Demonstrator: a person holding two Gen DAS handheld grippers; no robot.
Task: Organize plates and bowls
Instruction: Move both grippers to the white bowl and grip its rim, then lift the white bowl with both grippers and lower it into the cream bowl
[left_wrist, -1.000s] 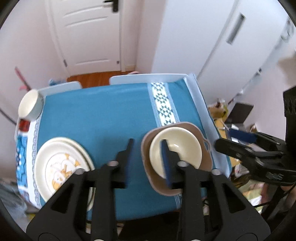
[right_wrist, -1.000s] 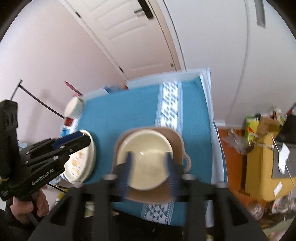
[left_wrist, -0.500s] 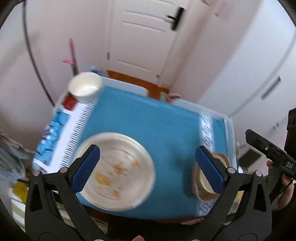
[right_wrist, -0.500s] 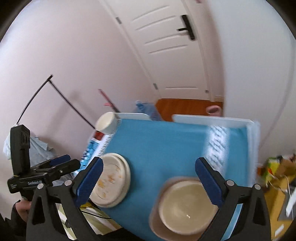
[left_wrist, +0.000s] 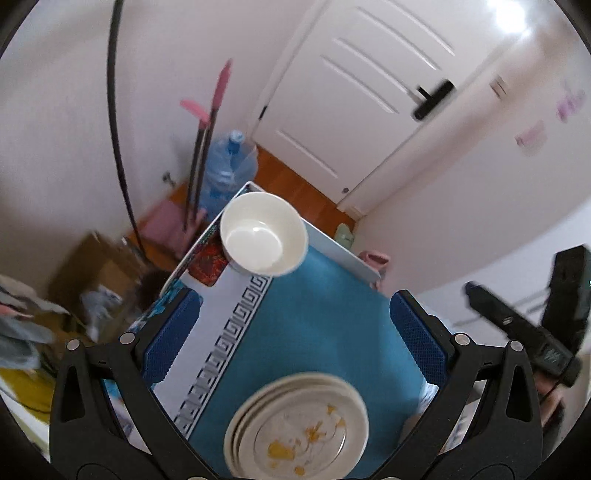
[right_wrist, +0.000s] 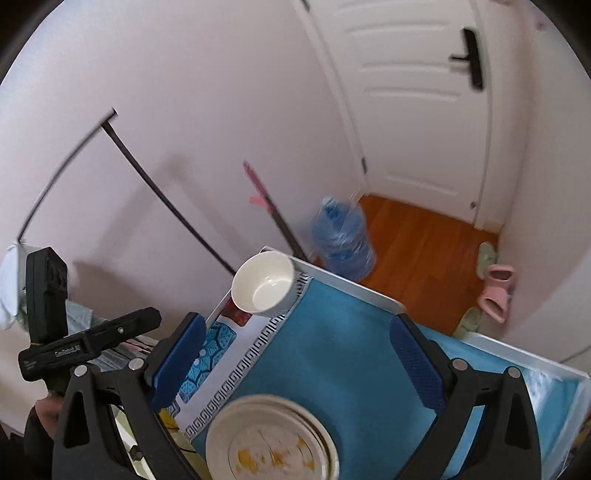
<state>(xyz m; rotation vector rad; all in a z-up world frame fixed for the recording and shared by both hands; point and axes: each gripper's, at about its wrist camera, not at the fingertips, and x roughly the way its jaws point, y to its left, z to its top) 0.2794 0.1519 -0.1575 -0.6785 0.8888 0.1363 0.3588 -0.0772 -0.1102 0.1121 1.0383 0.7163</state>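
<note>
Both tongs stand wide open and empty above the tabletop (left_wrist: 325, 317): left tongs (left_wrist: 295, 332), right tongs (right_wrist: 297, 349). The white bowl (left_wrist: 264, 233) sits upright and empty at the far corner, well apart from the plate stack (left_wrist: 301, 424) at the near edge. Likely step: reach for the bowl. Straddle one wall of its rim, close gently, lift level. The top plate carries yellow marks, residue or pattern
</note>
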